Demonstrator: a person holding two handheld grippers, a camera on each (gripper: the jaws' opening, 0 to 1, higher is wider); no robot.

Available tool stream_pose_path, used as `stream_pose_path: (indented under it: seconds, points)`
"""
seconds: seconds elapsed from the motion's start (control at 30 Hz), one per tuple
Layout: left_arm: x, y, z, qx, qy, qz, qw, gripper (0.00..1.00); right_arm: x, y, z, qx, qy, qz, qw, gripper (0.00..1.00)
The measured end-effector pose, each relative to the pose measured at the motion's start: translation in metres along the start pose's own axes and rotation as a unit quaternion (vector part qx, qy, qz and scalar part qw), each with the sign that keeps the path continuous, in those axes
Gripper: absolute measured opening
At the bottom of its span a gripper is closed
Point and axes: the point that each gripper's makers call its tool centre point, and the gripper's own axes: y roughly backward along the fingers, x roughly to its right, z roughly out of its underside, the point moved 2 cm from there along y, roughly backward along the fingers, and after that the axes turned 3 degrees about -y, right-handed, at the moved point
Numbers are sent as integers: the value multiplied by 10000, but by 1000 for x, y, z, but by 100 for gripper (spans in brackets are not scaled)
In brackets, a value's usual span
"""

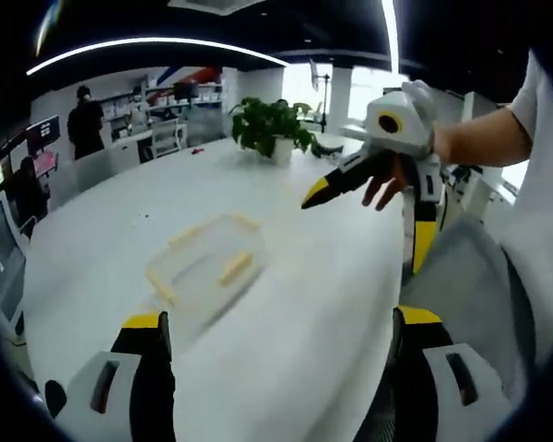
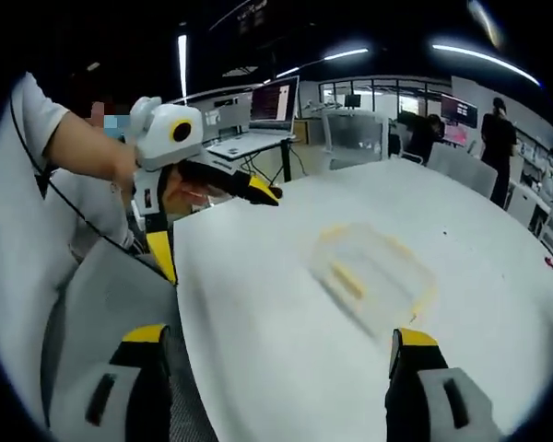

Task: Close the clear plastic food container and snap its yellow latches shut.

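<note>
On the round white table point(image 1: 286, 304), one clear rectangular plastic food container point(image 1: 207, 262) with yellow latches is seen lying flat, well apart from both grippers; it is blurred in both views, so whether its lid is fully seated cannot be told. Three yellow latches point(image 1: 237, 268) at most can be made out in the left gripper view, and the exact count is left uncertain. Two grippers are counted: the left gripper point(image 2: 212, 207) is held above the table edge with its yellow-tipped jaws spread, and the right gripper point(image 1: 378, 198) is likewise held aloft with its jaws parted, nothing being gripped by either. One potted green plant point(image 1: 275, 129) is set at the far side. A light container could be pushed across the smooth tabletop if a latch is pressed from one side without the other gripper bracing it, and a latch could be missed if the lid is not squared first.
</note>
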Motion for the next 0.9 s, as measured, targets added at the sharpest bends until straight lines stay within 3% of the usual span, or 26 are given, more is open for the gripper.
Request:
stream_pose_path:
  seconds: [0.33, 0.7, 0.9]
  points:
    - [21, 12, -4, 344, 232, -83, 9991, 99, -18, 16, 6, 362, -309, 83, 9988, 99]
    - [39, 19, 8, 368, 253, -149, 9989, 99, -39, 27, 23, 433, -452, 61, 9980, 99]
    - [52, 24, 3, 536, 421, -141, 9976, 98, -48, 34, 21, 659, -569, 44, 9962, 99]
